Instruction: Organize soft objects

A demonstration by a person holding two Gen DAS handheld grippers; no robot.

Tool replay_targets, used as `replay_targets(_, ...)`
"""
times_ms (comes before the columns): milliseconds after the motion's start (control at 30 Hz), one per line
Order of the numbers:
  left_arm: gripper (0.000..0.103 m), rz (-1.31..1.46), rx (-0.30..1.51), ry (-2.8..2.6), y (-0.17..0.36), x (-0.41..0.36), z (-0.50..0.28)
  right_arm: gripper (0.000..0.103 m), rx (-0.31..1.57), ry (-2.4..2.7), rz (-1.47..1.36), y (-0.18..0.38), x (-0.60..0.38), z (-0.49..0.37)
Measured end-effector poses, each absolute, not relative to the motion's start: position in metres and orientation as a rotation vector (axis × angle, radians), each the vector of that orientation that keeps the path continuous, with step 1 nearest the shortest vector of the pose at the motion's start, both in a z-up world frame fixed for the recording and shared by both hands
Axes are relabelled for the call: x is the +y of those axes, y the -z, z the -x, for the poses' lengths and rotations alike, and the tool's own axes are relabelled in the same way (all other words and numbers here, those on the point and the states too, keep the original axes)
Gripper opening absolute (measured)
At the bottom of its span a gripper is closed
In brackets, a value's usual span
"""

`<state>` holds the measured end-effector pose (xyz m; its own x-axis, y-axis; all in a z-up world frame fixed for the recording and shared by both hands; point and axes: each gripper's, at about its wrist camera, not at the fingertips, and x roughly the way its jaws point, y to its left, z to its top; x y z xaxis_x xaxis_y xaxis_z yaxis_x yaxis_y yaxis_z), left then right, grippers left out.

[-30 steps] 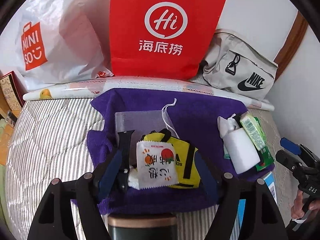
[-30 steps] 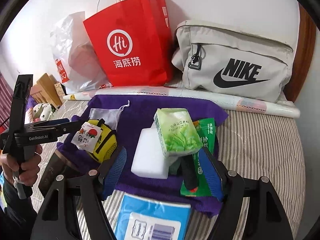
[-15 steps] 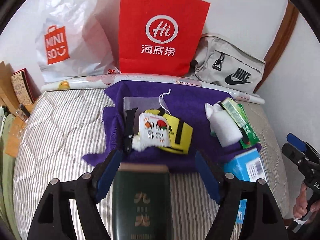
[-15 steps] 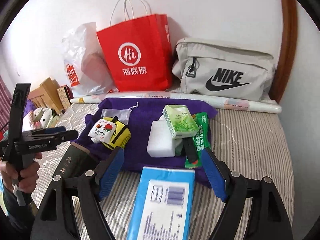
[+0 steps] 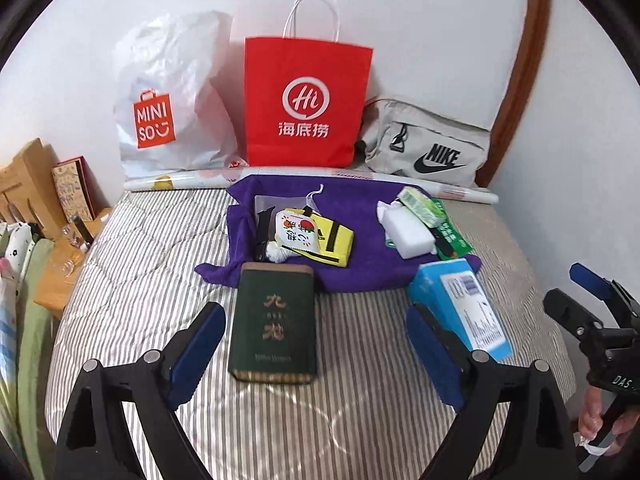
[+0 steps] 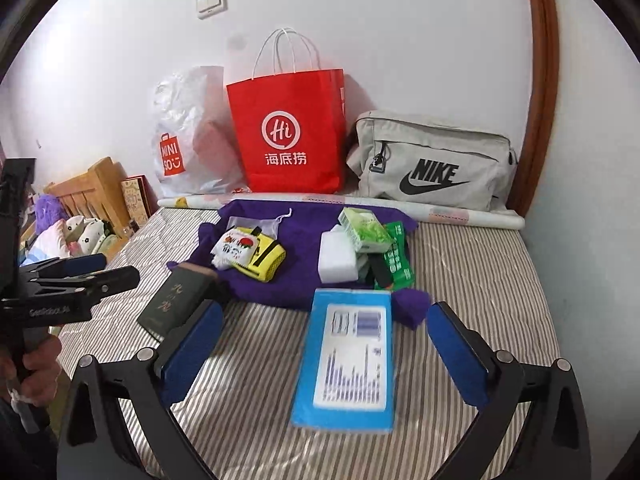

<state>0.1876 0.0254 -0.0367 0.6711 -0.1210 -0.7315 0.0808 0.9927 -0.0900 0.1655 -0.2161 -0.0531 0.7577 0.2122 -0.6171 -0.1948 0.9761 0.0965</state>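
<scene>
Two views, itemised in turn.

Left wrist view:
- Left gripper (image 5: 314, 334): jaws spread wide, grasping nothing. A second ago it sat low over the pile on the cloth; it has since drawn back, so far more of the striped bed (image 5: 132, 300) shows.
- Dark green tin (image 5: 274, 320): lies flat between the blue pads, untouched, its far end meeting the cloth edge.
- Purple cloth (image 5: 360, 216): spread at the back of the bed, carrying two clusters of soft goods.
- Yellow pouch (image 5: 336, 246) with a white snack packet (image 5: 298, 234) lying on it: left cluster.
- White sponge block (image 5: 410, 232) with a green tissue pack (image 5: 418, 204) on top: right cluster.
- Blue box (image 5: 460, 304): partly behind the right pad.
- Judgement: both clusters look settled, and the retreat suggests this sorting step is closing.

Right wrist view:
- Right gripper (image 6: 324, 350): jaws released and empty, likewise pulled back from the cloth since a second ago.
- Blue box (image 6: 348, 360): flat between the pads, untouched.
- Red paper bag (image 6: 288, 132), white plastic bag (image 6: 188, 136), grey Nike bag (image 6: 432, 160): lined along the wall.
- Hard to make out: dark items under the tissue pack; the clear drawstring bag behind the pouch; clutter at the bed's left edge.
</scene>
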Motion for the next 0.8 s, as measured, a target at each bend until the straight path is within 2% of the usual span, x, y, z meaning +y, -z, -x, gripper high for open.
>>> replay_targets(200, 0.096, 0.034, 0.795, 0.109, 0.030, 0.018, -0.147, 0.101, 0.654, -0.218, -0.052, 0.050, -0.216, -0.124)
replay_targets(800, 0.096, -0.031, 0.725, 0.064, 0.023, 0.000, -0.064, 0.101, 0.643, -0.142, -0.074, 0.057, -0.232, -0.039)
